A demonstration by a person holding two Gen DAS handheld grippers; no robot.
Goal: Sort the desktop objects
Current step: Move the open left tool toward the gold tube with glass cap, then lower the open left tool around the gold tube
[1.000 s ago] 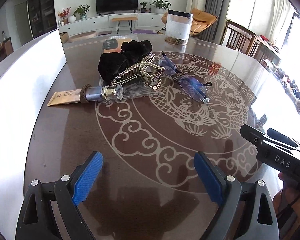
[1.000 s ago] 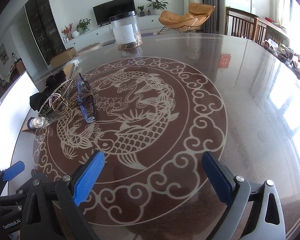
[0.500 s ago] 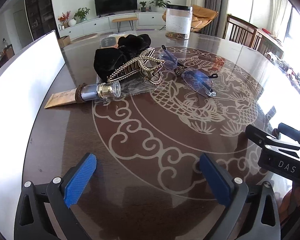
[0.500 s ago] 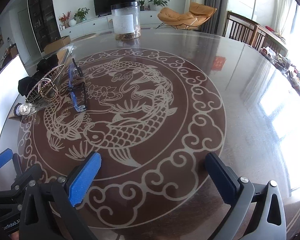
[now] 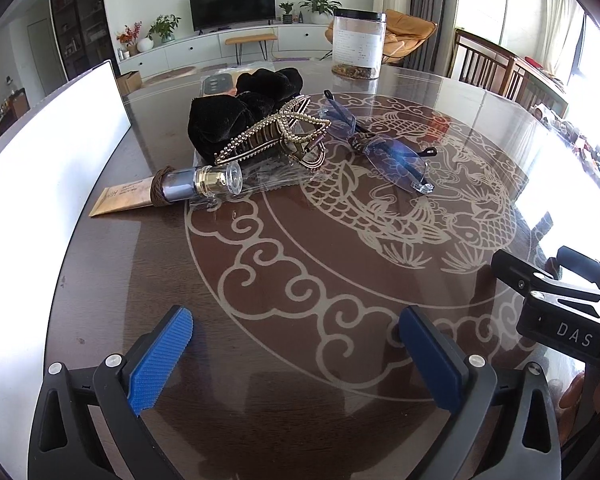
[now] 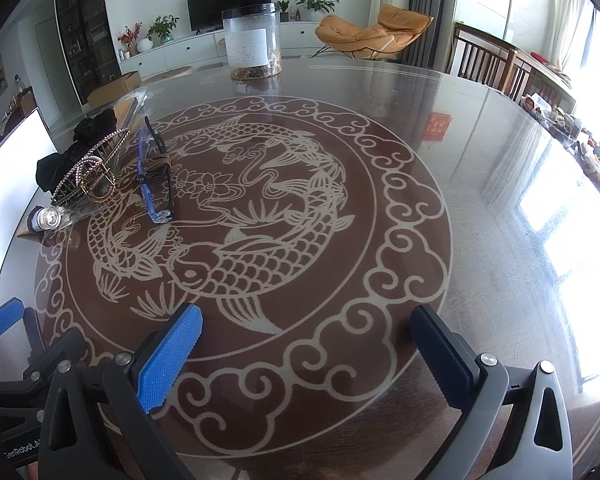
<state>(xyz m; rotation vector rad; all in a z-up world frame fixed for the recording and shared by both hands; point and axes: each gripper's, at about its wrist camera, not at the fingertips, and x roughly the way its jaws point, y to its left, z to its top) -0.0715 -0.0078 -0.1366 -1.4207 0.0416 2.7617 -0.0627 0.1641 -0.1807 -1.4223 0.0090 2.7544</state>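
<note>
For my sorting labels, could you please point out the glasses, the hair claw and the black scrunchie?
glasses (image 5: 396,159), left wrist view, near lens.
hair claw (image 5: 260,136), left wrist view, beaded upper arm.
black scrunchie (image 5: 220,120), left wrist view, front fold.

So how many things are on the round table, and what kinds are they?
Black velvet scrunchie: 1
Rhinestone hair claw: 1
Blue-tinted glasses: 1
Small glass bottle: 1
Tan paper packet: 1
Clear jar with black lid: 1
Total: 6
</note>
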